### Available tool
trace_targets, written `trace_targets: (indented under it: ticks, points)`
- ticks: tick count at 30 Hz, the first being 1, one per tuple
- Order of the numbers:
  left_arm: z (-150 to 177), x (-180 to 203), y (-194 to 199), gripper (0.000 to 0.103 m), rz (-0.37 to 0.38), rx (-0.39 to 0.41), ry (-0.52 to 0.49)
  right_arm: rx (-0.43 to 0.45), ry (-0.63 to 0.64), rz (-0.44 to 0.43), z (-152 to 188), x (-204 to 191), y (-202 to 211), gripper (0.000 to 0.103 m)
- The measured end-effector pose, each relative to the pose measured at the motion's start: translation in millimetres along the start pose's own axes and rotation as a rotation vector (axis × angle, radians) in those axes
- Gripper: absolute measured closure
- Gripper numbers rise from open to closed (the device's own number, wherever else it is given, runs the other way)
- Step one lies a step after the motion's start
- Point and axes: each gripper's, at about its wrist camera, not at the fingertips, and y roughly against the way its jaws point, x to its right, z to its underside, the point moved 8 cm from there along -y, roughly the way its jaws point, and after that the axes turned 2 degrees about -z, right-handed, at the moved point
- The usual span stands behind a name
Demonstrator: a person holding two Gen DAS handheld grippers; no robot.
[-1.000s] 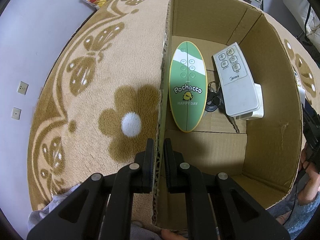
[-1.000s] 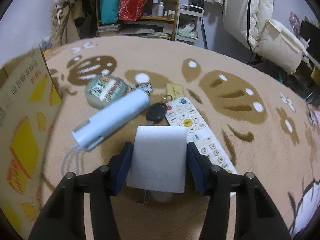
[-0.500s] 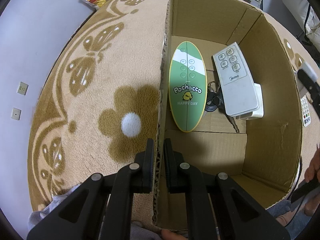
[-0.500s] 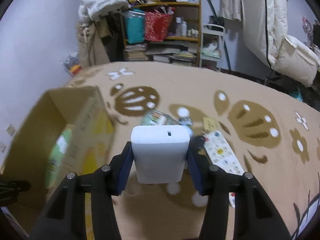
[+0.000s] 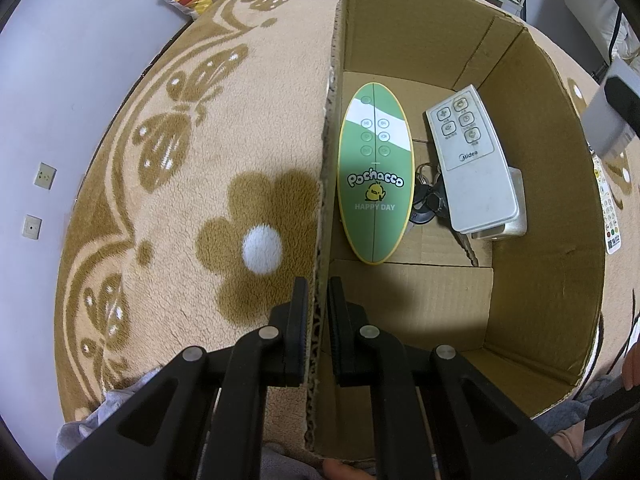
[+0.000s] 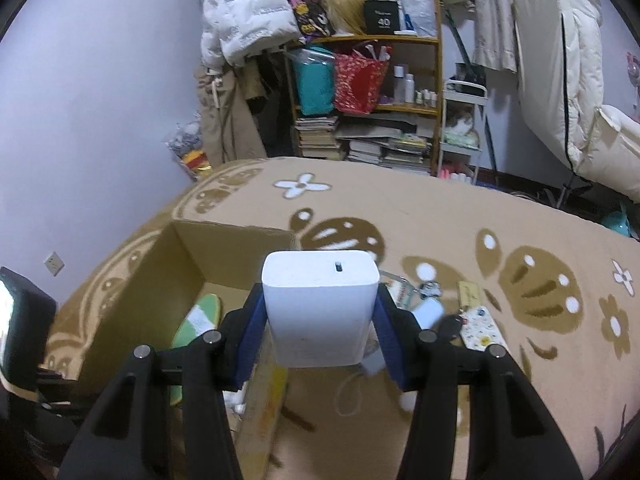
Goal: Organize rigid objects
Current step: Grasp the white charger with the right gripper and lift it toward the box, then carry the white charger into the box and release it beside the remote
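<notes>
While our left gripper [image 5: 318, 312] is clamped on the cardboard box [image 5: 552, 208] wall and our right gripper [image 6: 320, 320] grips the white power bank [image 6: 320, 304] above the box's rim, we judge a premature release could strike the Midea remote [image 5: 472, 164].

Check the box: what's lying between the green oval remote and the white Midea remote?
In the left wrist view, a dark bunch of keys lies on the box floor between the green oval remote and the white remote, partly tucked under the white one.
</notes>
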Motion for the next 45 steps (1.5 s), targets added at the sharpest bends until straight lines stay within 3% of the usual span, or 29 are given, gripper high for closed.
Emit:
trace_targets:
  ticks: [4, 20, 36, 45]
  points:
    - [-0.3, 0.2, -0.6, 0.094, 0.000, -0.002, 0.003, 0.012, 0.023, 0.023, -4.3, -5.6, 1.7, 0.047]
    - [0.3, 1.2, 2.5, 0.094, 0.007, 0.000, 0.004, 0.032, 0.016, -0.114, -9.5, -27.5, 11.9, 0.047]
    - [1.2, 0.6, 2.8, 0.094, 0.013, 0.000, 0.006, -0.034, 0.048, -0.217, 23.3, -56.5, -8.5, 0.047]
    - [1.2, -0.2, 2.4, 0.094, 0.013, 0.000, 0.005, -0.071, 0.046, -0.222, 33.3, -56.7, -18.0, 0.047]
